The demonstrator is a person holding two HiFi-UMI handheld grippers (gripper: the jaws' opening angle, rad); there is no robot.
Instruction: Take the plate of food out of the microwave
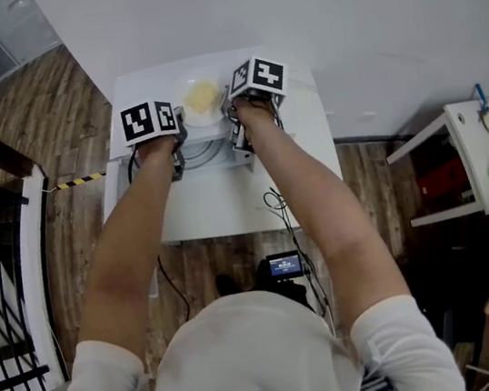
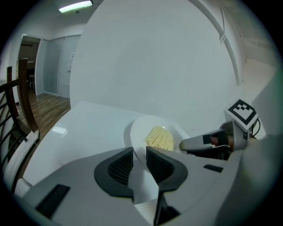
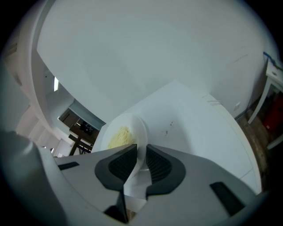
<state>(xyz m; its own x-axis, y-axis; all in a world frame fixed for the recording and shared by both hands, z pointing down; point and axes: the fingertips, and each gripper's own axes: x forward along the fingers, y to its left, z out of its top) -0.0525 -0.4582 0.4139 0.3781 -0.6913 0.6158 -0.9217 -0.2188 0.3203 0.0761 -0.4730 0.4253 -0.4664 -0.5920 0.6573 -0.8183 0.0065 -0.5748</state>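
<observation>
The left hand-held gripper (image 2: 139, 152) and right hand-held gripper (image 3: 141, 151) each clamp 1 edge of a white plate (image 2: 138, 131) holding yellow food (image 2: 160, 137), over a white desk (image 2: 84, 128).

1. You wear a white short-sleeved shirt (image 1: 253, 363); dark bands edge the sleeves (image 1: 390, 332).
2. Your left gripper (image 2: 139, 160) and right gripper (image 3: 140, 161) have grey bodies and dark ribbed pads (image 2: 120, 165).
3. Each carries a black-and-white marker cube (image 1: 148, 120).

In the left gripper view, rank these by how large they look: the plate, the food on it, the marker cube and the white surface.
1. white surface
2. plate
3. food and marker cube look about alike, so I would not rank them.
</observation>
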